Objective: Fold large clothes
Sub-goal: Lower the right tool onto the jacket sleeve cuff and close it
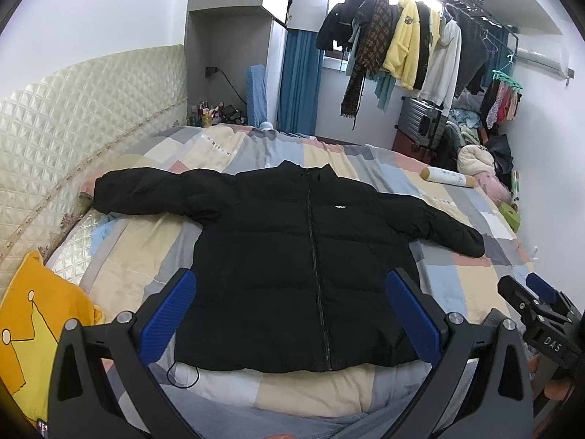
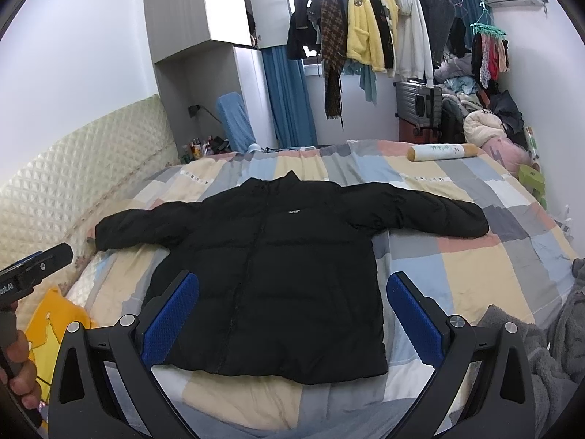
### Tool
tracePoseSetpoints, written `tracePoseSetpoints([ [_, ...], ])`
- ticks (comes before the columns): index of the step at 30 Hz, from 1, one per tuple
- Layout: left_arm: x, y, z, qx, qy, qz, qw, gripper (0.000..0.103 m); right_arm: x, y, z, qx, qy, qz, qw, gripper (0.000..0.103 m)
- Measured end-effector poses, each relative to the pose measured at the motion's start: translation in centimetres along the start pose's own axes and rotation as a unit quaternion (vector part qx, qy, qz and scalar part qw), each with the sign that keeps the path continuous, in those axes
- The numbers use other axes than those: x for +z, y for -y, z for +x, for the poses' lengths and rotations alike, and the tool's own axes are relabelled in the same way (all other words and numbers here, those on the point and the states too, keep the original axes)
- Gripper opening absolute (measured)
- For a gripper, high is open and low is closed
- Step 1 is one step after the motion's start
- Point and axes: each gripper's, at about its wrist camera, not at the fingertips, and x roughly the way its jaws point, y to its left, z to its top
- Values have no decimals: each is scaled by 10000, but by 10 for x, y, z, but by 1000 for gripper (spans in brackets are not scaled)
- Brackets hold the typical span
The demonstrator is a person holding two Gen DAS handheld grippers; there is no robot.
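One black puffer jacket point(image 1: 292, 241) lies front-up in the middle of the bed point(image 1: 457, 285), on a patchwork cover of beige, grey, blue and pink squares. Its zip is closed up to the standing collar at the far side, and a small white logo sits on the chest right of the zip. Both sleeves are spread out to the left and right, the hem nearest the cameras. A thin black cord loops out from the near left corner of the hem. The left gripper point(image 1: 292, 314) hovers over the hem with its blue-padded jaws wide apart, holding nothing. The right gripper point(image 2: 292, 318) likewise hangs above the jacket's lower half, jaws apart and empty.
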Motion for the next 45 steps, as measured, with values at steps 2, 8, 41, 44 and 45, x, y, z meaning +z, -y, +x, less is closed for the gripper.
tracePoseSetpoints([
  [2, 2, 1, 6, 13, -16, -21, 10000, 103, 3, 5, 6, -18, -12, 13, 10000, 103],
  [8, 12, 4, 35, 43, -84, 17, 10000, 103, 14, 23, 34, -38, -103, 108, 9999, 103],
  [41, -17, -68, 317, 119, -11, -380, 9992, 103, -10, 421, 317, -1328, 229, 3630, 9220, 103],
  [44, -21, -69, 325, 67, -42, -474, 9988, 103, -35, 465, 335, -1147, 473, 4489, 8849, 103],
  [45, -22, -70, 327, 32, -68, -506, 9987, 103, -42, 479, 341, -1088, 532, 4725, 8730, 103],
])
